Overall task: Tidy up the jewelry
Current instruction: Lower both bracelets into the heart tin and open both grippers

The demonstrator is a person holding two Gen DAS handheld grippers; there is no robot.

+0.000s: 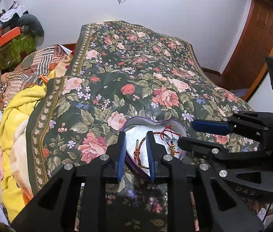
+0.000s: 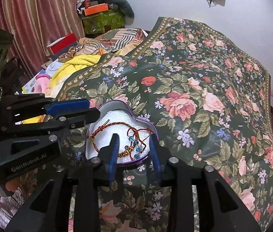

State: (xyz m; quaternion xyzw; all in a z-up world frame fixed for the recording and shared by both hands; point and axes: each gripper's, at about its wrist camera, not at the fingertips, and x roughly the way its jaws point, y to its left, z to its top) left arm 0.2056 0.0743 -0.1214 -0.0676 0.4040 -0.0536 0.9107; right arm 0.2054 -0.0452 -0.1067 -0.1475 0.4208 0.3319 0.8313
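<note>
Two bracelets [image 2: 115, 135] lie tangled on white padding inside a heart-shaped tin [image 2: 117, 104] that sits on the floral bedspread [image 2: 204, 73]. The left hand-held gripper [image 1: 135, 135] and the right hand-held gripper [image 2: 134, 137] hover over the tin, each with jaws slightly apart, pinching nothing.

The heart-shaped tin [image 2: 124, 104] is smooth, shiny metal, lined with white, grainy foam [image 2: 115, 118]. The bracelets [image 2: 117, 135] are braided cord with glossy blue beads [image 2: 134, 144]. The flowered cloth [image 2: 204, 96] has a slight sheen. Both grippers [image 1: 135, 152] [image 2: 134, 150] are matt black plastic with blue pads [image 1: 121, 154] and bright metal pins.
</note>
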